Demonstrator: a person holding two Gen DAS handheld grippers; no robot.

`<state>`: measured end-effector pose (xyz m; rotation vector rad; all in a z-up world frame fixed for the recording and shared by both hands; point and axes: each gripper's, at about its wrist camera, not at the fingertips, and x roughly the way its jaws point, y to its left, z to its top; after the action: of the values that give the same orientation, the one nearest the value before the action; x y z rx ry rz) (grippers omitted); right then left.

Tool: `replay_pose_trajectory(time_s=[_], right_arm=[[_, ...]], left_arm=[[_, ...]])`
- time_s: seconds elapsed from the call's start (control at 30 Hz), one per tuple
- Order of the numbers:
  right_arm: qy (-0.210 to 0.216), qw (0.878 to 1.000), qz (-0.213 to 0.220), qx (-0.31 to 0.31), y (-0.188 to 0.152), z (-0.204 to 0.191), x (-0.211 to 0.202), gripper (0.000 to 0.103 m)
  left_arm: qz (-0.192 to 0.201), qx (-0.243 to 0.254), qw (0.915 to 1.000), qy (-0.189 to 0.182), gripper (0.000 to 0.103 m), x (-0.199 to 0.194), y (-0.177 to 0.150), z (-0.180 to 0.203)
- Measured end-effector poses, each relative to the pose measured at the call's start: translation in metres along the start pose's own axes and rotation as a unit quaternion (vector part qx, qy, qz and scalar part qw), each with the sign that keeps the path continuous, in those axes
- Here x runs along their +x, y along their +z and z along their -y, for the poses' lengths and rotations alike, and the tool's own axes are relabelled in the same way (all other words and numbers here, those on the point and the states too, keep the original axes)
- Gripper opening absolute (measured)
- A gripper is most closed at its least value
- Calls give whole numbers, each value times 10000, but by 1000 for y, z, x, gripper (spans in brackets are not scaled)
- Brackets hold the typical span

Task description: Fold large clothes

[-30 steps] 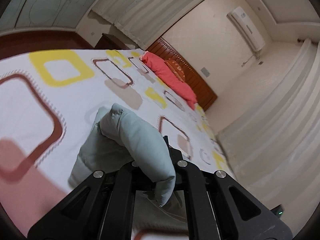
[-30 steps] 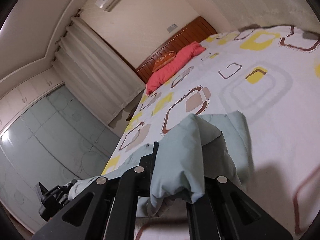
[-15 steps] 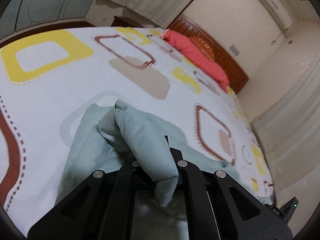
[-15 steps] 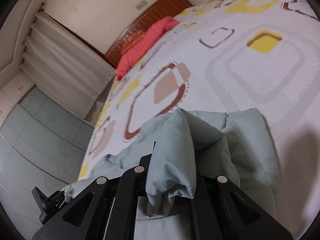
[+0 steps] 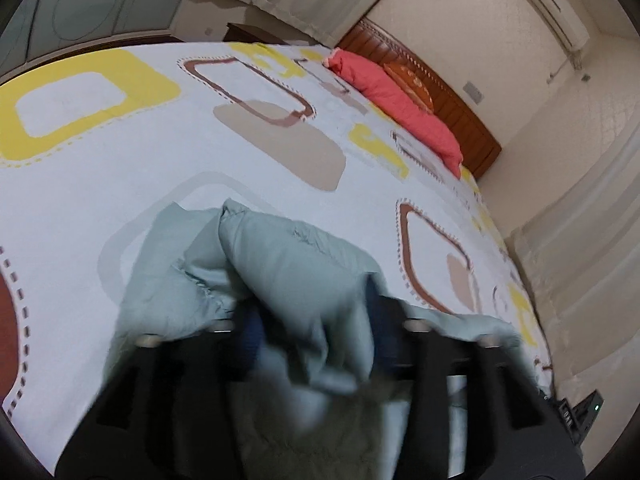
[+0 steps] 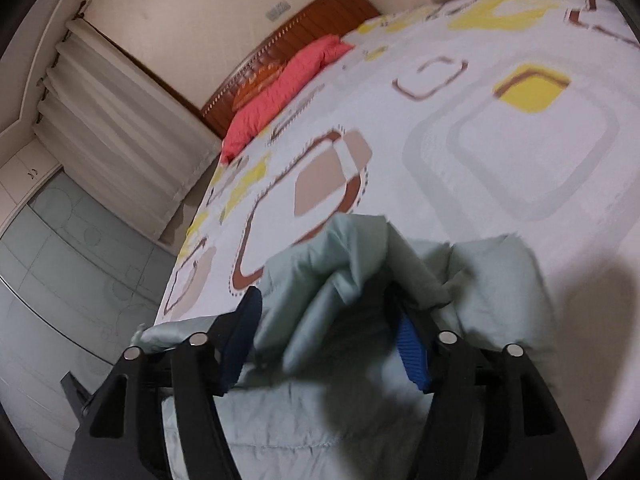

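A pale green garment [image 5: 296, 280] lies bunched on the patterned bedsheet [image 5: 120, 184], and it also shows in the right wrist view [image 6: 492, 292]. My left gripper [image 5: 316, 332] has its jaws spread apart, with a fold of the garment lying loose between them; the view is blurred. My right gripper [image 6: 328, 312] is open wide, blue pads [image 6: 412, 352] showing, with the garment's folds slack between the fingers and resting on the bed.
A red pillow [image 5: 396, 108] lies by the wooden headboard [image 5: 448, 92] at the far end, also in the right wrist view [image 6: 280, 88]. Curtains [image 6: 120, 120] and a glass wardrobe [image 6: 60, 280] stand beside the bed. An air conditioner [image 5: 548, 4] hangs on the wall.
Both grippers have opened and let go of the garment's fold after lowering it toward the bed. The cloth now rests on the sheet.
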<state>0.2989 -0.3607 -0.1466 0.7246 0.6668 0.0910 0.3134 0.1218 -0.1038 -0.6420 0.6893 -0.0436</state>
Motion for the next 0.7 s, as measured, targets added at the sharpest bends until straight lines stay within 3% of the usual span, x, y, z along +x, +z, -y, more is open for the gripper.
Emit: replay_pose_trajectory(time_s=[0.17,0.4,0.5,0.7], right_arm=[[-124,9997,-69,-222,-9,-10,-15,63],[-372,9944,-120,-987,-23,-39,-16,63],[-325,9936,-138,-1072,-24,-47,-11,63],[-639,9880,-297,-1374,-14,-62,22,63]], left_arm=[[-16,-95,9999,-132,59,-25,-6,-1],[-286,412,9987,34,59,-31,-28,1],[-241,531,9983,96,59,-26,-24,3],[-135,516,9981,317,59,2,1,8]])
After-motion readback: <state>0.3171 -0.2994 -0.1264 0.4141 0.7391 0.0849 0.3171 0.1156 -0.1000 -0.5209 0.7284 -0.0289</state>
